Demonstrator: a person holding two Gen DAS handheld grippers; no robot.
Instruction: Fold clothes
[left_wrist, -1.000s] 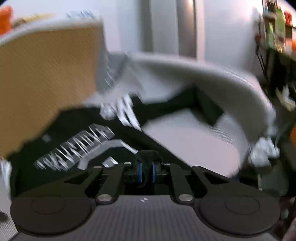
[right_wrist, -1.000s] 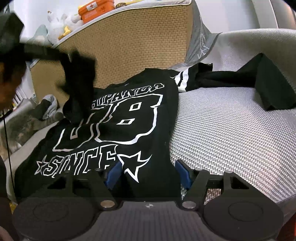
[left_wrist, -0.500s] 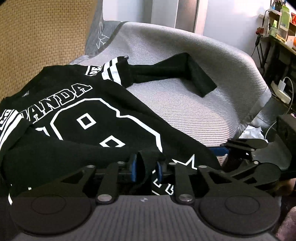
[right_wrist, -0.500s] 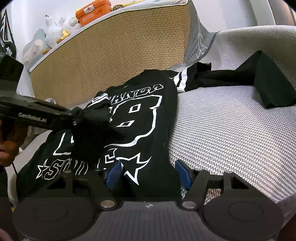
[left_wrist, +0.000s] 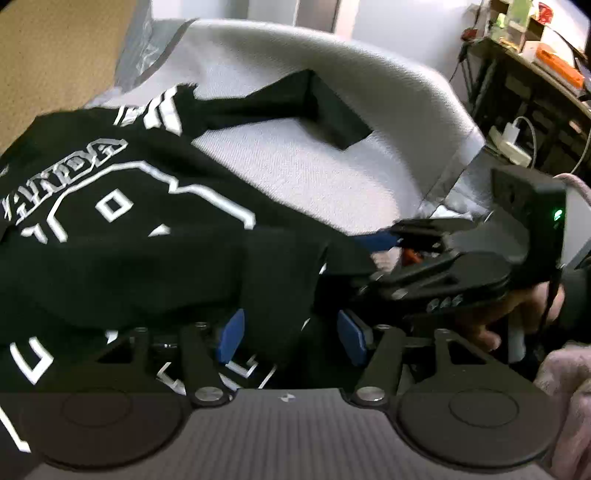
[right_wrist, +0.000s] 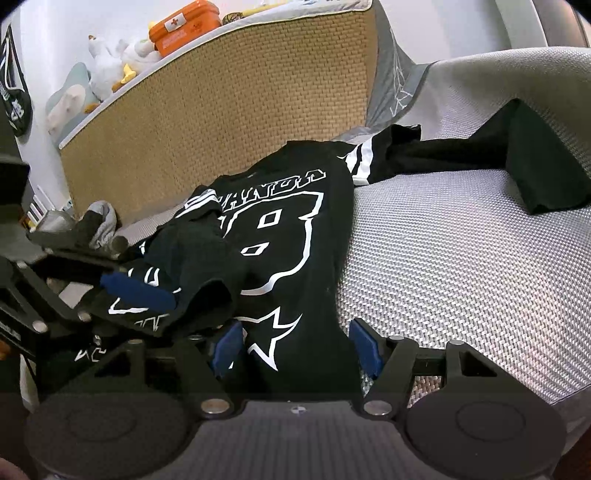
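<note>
A black T-shirt (right_wrist: 295, 236) with white lettering lies on a grey woven cushion (right_wrist: 461, 266). One sleeve is folded across its front. The left tool (left_wrist: 291, 336) is spread wide above that fold, gripping nothing. The right tool (right_wrist: 299, 343) is also spread apart, straddling the shirt's hem.

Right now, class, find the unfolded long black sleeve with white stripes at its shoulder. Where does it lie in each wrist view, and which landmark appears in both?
Left wrist view: the sleeve lies upper centre on the grey sofa seat, bending toward the right.
Right wrist view: the same sleeve lies upper right, its cuff end hanging lowest.
Shared landmark: the white outlined numeral on the black shirt.
</note>
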